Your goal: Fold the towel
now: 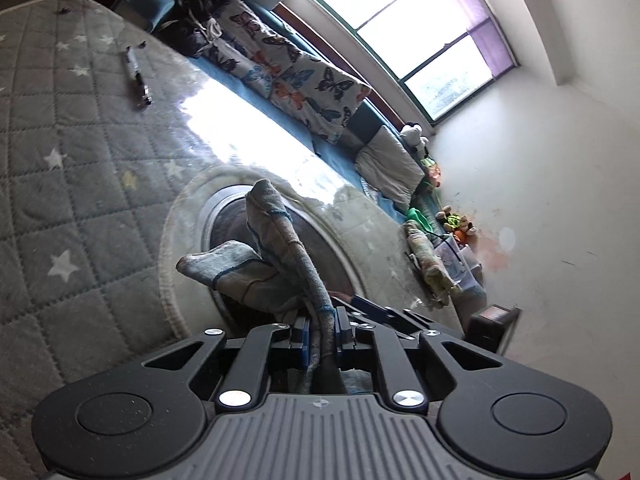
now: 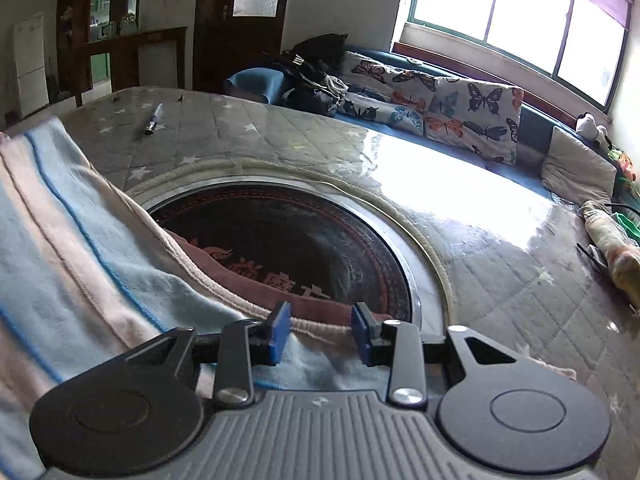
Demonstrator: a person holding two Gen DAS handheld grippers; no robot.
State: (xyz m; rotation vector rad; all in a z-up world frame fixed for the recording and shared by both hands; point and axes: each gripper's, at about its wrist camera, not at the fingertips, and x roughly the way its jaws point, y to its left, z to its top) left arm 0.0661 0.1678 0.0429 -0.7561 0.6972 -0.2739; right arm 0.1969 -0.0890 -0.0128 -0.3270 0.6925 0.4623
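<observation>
- Left gripper (image 1: 322, 334): blue pads clamped narrow on a bunched fold of the towel (image 1: 276, 248), which rises from the pads and flops over above the round dark plate (image 1: 320, 240).
- Right gripper (image 2: 320, 330): pads stand wide apart with nothing between them; the towel's (image 2: 80, 248) hemmed edge lies just beyond and beneath the pads, at the plate's (image 2: 288, 240) near rim.
- Towel, right wrist view: pale blue and pink stripes with thin blue lines, draped from the left of the plate down across its near edge; a reddish-brown layer shows under the hem, covering part of the plate.
- Plate: dark, with red characters, set in a metal ring within the quilted star-patterned cover (image 2: 500, 272).
- Pen-like object (image 2: 153, 119) lies on the cover beyond the plate, well apart from the towel.
- Butterfly-print cushions (image 2: 460, 108) line the bench beyond the plate, under the window (image 2: 520, 12).
</observation>
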